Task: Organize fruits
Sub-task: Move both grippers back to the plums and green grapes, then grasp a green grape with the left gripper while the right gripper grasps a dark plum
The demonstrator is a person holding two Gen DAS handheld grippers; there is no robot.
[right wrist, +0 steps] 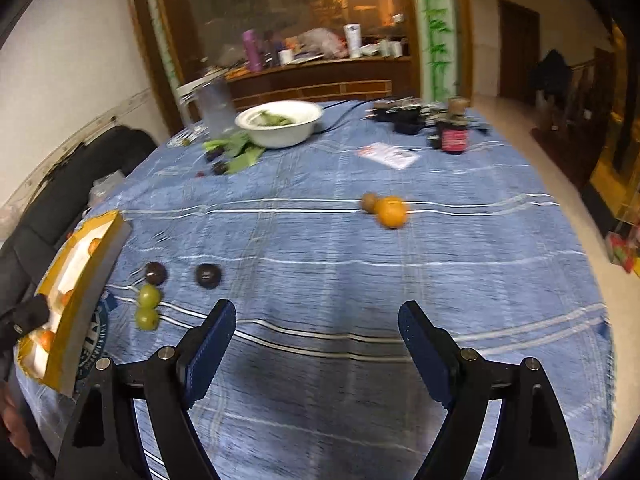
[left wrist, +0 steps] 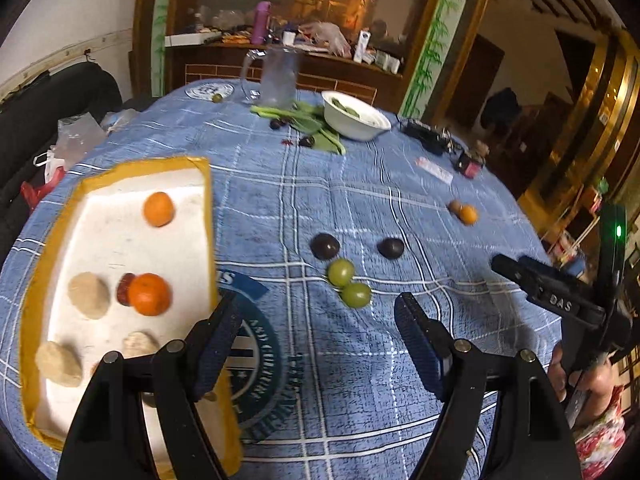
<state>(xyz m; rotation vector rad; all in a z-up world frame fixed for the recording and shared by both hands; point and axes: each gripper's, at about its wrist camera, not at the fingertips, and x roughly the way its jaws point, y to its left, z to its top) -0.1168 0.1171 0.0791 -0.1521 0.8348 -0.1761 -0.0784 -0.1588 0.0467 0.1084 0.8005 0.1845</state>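
Observation:
A yellow-rimmed white tray [left wrist: 120, 240] lies at the left and holds two oranges [left wrist: 159, 209], a dark red fruit [left wrist: 125, 288] and several beige round pieces [left wrist: 89, 295]. On the blue checked cloth lie two dark plums [left wrist: 325, 246], two green fruits [left wrist: 341, 273] and, farther right, an orange [right wrist: 391, 211] touching a small brown fruit [right wrist: 370, 202]. My left gripper [left wrist: 316, 304] hangs open and empty beside the tray, just short of the green fruits. My right gripper [right wrist: 316, 310] is opening over bare cloth with nothing between its fingers; the orange lies well ahead of it.
At the table's far side stand a white bowl [left wrist: 356, 116] with greens, loose leaves [left wrist: 316, 120], a glass pitcher [left wrist: 278, 76], black devices [left wrist: 424, 134], a dark jar [right wrist: 454, 136] and a paper card [right wrist: 386, 155]. The table edge drops off at the right.

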